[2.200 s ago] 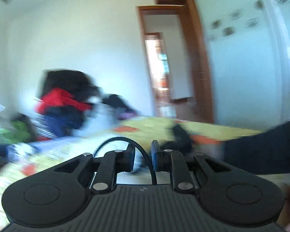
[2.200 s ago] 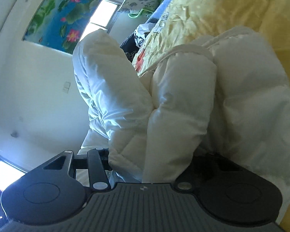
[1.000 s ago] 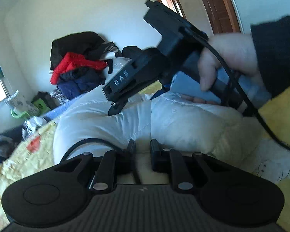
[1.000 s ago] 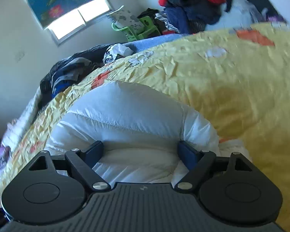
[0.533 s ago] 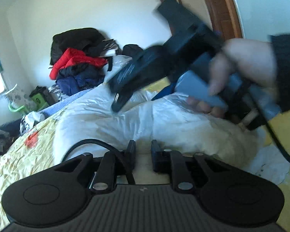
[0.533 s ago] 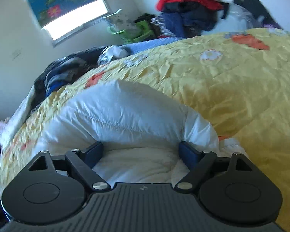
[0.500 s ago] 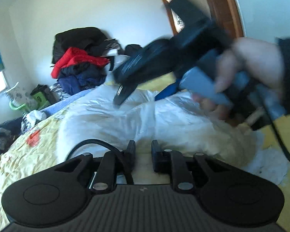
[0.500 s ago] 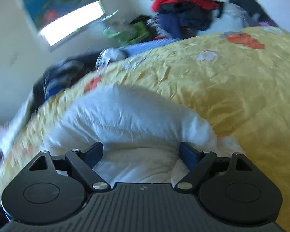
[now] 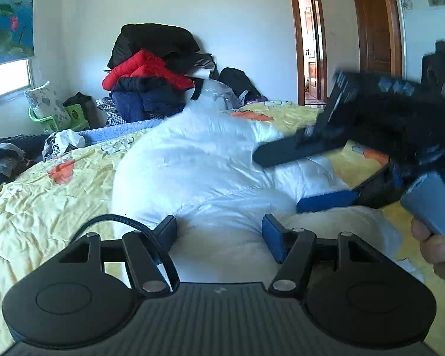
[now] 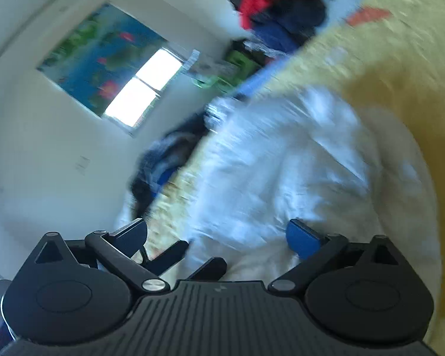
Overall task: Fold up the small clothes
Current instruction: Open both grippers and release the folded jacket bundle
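A white puffy jacket (image 9: 210, 172) lies bunched on the yellow bedspread (image 9: 41, 207). My left gripper (image 9: 219, 231) is open, its jaws spread just over the jacket's near edge, holding nothing. The right gripper (image 9: 284, 178) shows blurred at the right of the left wrist view, open, with one finger (image 9: 326, 200) resting on the jacket's right side. In the right wrist view, tilted and blurred, the right gripper (image 10: 216, 234) is open above the jacket (image 10: 281, 172).
A pile of black, red and navy clothes (image 9: 151, 74) stands at the far side of the bed. A green basket (image 9: 59, 118) and dark clothes (image 9: 3, 154) lie at the left. A wooden doorway (image 9: 311, 44) is behind.
My left gripper has opened from shut. The right gripper has dropped lower and swung to the right side of the jacket, rolling its view.
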Demonstrator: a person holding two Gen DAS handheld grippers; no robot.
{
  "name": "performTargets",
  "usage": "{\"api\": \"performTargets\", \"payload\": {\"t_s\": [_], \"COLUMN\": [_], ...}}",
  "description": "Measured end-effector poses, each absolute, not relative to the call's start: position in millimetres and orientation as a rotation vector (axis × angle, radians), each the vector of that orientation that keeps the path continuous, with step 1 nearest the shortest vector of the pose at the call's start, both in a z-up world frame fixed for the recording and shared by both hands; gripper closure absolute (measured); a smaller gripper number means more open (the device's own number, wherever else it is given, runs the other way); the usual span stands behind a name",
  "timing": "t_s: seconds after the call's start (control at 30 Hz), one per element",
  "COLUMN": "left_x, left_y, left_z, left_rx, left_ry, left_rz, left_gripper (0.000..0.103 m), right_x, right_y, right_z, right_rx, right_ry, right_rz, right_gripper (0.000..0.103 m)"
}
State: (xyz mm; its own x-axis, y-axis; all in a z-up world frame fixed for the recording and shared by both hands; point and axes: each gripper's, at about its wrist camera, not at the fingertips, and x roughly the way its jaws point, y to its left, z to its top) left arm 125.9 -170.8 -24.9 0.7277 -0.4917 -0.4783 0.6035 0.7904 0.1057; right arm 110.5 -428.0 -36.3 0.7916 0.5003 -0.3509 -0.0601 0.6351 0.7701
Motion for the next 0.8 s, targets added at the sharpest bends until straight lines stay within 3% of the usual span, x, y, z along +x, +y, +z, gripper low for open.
{"api": "performTargets", "payload": {"t_s": [0.1,0.17,0.23,0.3,0.37,0.4,0.6,0.8], "left_x": [134.7,136.8,136.2,131.1,139.1,150.4,240.9,260.7], "left_y": [-175.5,-174.7,-163.2,-139.6,-107.8,-92.7,-54.3,-54.7], "left_z": [-30.4,-27.9,-13.4,4.9,19.4,23.2,-20.2,-45.2], "left_rx": [0.234,0.241,0.221,0.167,0.102,0.050,-0.346,-0.508], "left_ry": [0.486,0.482,0.477,0.449,0.415,0.433,0.867,0.933], "left_rz": [-0.604,-0.607,-0.630,-0.634,-0.596,-0.568,-0.549,-0.604], "left_gripper": [0.040,0.038,0.038,0.036,0.024,0.018,0.019,0.017], "right_x": [110.3,111.9,112.0,106.0,93.5,91.6,134.9,144.9], "right_y": [-435.9,-436.7,-439.3,-452.0,-472.3,-482.7,-527.2,-523.6], "right_z": [-50.2,-52.8,-43.0,-23.8,-7.4,-1.2,-37.8,-73.0], "right_rx": [0.814,0.804,0.850,0.950,0.970,0.946,0.851,0.967], "right_ry": [0.583,0.594,0.623,0.599,0.494,0.474,0.793,0.805], "right_rz": [0.323,0.324,0.334,0.366,0.396,0.375,0.167,0.254], "right_gripper": [0.026,0.027,0.021,0.009,0.001,0.001,0.006,0.002]}}
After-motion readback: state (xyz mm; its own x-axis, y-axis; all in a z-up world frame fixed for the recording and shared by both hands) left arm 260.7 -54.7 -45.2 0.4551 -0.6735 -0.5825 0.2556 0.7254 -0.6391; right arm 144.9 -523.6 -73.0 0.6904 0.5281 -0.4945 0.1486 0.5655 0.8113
